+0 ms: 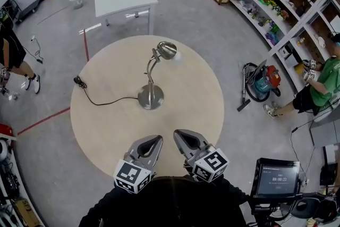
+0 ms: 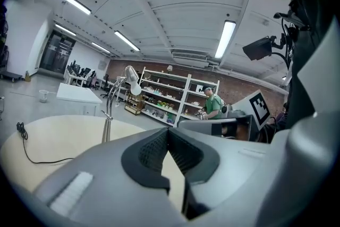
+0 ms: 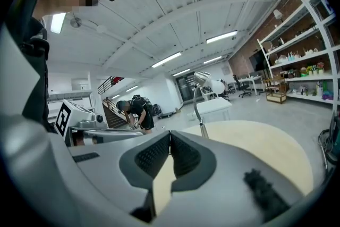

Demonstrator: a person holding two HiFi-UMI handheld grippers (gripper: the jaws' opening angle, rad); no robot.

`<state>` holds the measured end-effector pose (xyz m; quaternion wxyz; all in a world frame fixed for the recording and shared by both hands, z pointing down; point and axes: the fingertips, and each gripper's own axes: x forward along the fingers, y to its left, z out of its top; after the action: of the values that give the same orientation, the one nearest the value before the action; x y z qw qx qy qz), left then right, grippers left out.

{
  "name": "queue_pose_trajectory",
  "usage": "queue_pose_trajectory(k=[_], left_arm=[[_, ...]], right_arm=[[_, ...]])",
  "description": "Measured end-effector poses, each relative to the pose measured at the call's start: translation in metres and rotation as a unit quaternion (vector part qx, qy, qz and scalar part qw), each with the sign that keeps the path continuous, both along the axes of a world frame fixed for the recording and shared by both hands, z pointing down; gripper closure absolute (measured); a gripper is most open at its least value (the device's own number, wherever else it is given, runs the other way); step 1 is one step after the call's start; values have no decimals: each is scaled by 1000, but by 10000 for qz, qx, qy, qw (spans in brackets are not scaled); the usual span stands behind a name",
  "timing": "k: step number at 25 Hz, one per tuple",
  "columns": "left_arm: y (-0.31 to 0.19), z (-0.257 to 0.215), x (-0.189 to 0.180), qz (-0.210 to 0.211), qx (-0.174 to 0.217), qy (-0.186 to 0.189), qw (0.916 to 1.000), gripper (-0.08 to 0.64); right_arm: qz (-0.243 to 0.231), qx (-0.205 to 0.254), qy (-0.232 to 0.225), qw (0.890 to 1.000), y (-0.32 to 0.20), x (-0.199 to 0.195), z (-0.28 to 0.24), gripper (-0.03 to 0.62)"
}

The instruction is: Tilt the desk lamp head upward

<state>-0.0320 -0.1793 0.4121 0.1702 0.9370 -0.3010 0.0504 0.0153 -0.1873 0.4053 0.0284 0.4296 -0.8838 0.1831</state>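
Holding them low in the frame, you have your left gripper (image 1: 150, 144) and right gripper (image 1: 188, 139) both squeezed shut with nothing inside. Farther off, mid-frame on the round table (image 1: 106, 117), the desk lamp (image 1: 150, 76) stands straight up, its head (image 1: 168, 50) pointing right. In both gripper views your jaws hide its base.

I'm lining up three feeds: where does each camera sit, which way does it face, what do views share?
Head view: on the person's head, facing steeply down at the round table, desk lamp, left gripper, right gripper and torso.
Left gripper view: on that gripper, looking across the table along shut fingers; lamp left, right gripper beside.
Right gripper view: likewise; lamp ahead, left gripper at left.
Shared: lamp and table in all three.
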Motion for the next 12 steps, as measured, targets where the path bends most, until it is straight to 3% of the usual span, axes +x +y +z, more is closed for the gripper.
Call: queue_pose_trajectory(k=[12], left_arm=[[5, 5, 0, 19, -70, 8, 10000, 552]], right_arm=[[-12, -46, 81, 10000, 6, -2, 6, 586]])
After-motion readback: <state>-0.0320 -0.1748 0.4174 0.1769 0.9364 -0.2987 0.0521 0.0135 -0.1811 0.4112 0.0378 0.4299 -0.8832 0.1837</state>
